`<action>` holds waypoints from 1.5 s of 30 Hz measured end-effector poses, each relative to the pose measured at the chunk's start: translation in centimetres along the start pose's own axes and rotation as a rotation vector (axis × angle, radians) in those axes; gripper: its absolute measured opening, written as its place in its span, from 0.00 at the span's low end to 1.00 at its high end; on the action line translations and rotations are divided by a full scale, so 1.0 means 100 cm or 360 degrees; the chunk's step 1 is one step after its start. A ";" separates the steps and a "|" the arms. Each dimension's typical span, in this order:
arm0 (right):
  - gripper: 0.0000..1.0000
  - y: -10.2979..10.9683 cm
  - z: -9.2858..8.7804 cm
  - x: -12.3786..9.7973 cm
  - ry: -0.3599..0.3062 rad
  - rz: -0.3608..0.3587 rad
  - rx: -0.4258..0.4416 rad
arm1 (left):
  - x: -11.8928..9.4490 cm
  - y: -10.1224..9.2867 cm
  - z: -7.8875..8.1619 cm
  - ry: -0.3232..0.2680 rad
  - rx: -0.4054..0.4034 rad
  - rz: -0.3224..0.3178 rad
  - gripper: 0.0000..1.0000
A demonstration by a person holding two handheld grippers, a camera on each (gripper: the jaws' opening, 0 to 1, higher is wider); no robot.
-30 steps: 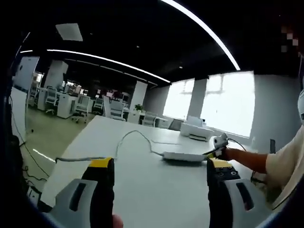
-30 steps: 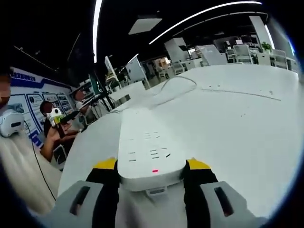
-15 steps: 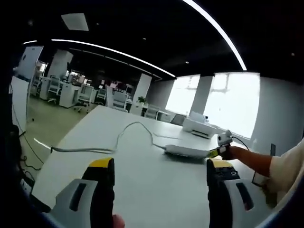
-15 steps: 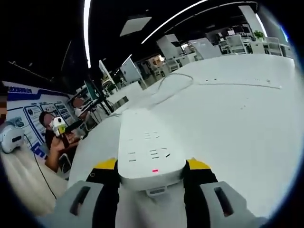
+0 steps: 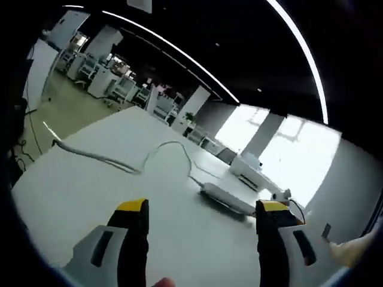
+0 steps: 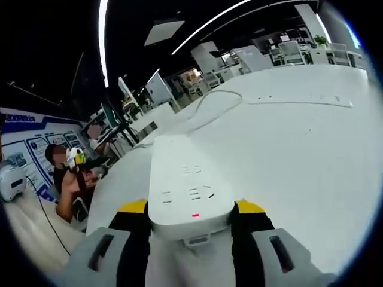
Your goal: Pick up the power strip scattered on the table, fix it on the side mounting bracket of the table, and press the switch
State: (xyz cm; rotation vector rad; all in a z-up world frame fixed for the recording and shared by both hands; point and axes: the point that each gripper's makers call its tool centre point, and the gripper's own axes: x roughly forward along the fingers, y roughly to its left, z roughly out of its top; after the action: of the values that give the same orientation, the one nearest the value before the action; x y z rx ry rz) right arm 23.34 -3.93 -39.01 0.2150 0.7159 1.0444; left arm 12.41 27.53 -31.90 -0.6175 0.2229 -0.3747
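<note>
A white power strip (image 6: 187, 190) sits pinched between the two yellow-tipped jaws of my right gripper (image 6: 190, 208), which press against its long sides near the end closest to the camera. That end carries a small red mark, and slot-shaped sockets run along the strip's top face away from me. The strip is held over a large white table (image 6: 299, 149). Its white cable (image 6: 206, 110) leaves the far end of the strip and curves in a loop across the tabletop beyond it.

In the left gripper view, my left gripper (image 5: 200, 207) has its jaws spread wide apart with nothing between them, the bare tabletop (image 5: 78, 191) showing in the gap. The same power strip (image 5: 226, 199) lies further off, beyond the jaws and a little toward the right one, with the other gripper at its right end. Its cable (image 5: 128, 167) runs from the strip's left end, loops back over the tabletop and trails to the table's left edge.

Beyond the strip in that view stands a white box-shaped device (image 5: 251, 170), near bright windows (image 5: 287, 149). To the left of the strip in the right gripper view, past the table's edge, a person (image 6: 69, 179) sits before a wall with blue and white posters
</note>
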 end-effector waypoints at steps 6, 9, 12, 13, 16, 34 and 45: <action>0.49 0.002 -0.001 0.001 0.0006 -0.0030 0.0036 | 0.013 -0.007 -0.010 0.0051 -0.0203 -0.0062 0.76; 0.49 0.003 0.000 0.001 -0.0006 -0.0037 0.0096 | 0.022 -0.008 -0.011 0.0042 -0.0135 -0.0040 0.76; 0.49 0.005 -0.002 0.002 0.0003 -0.0047 0.0171 | 0.030 -0.007 -0.012 0.0060 -0.0115 -0.0024 0.76; 0.49 0.006 -0.001 0.003 -0.0003 -0.0053 0.0180 | 0.032 -0.006 -0.012 0.0063 -0.0129 -0.0027 0.76; 0.49 0.007 -0.001 0.004 -0.0007 -0.0062 0.0205 | 0.039 -0.010 -0.014 0.0078 -0.0164 -0.0038 0.75; 0.49 0.018 -0.008 0.008 -0.0007 -0.0152 0.0165 | 0.091 -0.042 -0.043 0.0247 -0.0271 -0.0139 0.73; 0.49 0.021 -0.010 0.008 -0.0022 -0.0185 0.0147 | 0.112 -0.040 -0.054 0.0295 -0.0396 -0.0140 0.70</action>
State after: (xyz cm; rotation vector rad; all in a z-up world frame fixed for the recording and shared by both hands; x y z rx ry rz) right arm 21.44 -2.40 -39.08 0.2569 0.7564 0.8992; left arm 19.81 17.17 -34.82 -0.8399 0.4252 -0.4941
